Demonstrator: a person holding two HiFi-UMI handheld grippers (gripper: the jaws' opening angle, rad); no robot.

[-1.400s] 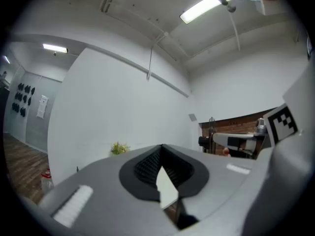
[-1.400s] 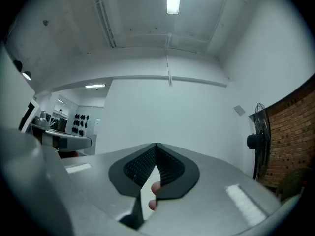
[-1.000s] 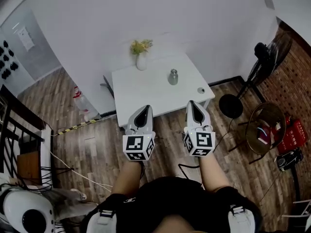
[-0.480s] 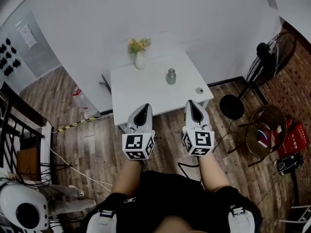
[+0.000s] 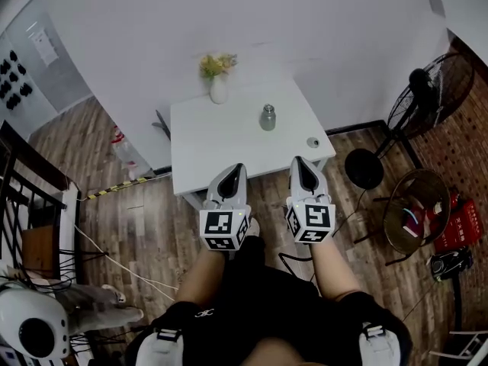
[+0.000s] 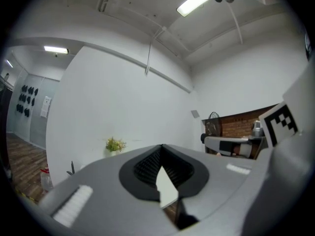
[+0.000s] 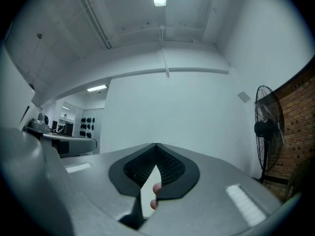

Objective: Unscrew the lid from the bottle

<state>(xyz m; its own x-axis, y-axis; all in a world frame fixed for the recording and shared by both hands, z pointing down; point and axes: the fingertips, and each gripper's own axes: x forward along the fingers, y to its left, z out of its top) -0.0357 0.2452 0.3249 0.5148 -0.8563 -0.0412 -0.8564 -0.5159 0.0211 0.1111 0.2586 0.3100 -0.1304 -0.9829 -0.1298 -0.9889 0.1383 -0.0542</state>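
Observation:
A small grey bottle (image 5: 268, 118) with a metal lid stands upright on the white table (image 5: 221, 147), right of its middle. A small round lid-like thing (image 5: 313, 142) lies near the table's right front corner. My left gripper (image 5: 238, 169) and right gripper (image 5: 297, 163) are both shut and empty, held side by side in front of the table's near edge, tips toward the table. Each gripper view looks over closed jaws at the white wall. The left gripper view catches the right gripper's marker cube (image 6: 280, 122). The bottle is not in either gripper view.
A white vase with yellow flowers (image 5: 218, 82) stands at the table's back left. A standing fan (image 5: 415, 105) and a round wicker stand (image 5: 415, 212) are at the right on the wooden floor. A dark railing (image 5: 30, 197) and cables lie at the left.
The view has shifted slightly, so the table sits a little nearer. My left gripper has moved a bit right and forward. Both jaws stay shut.

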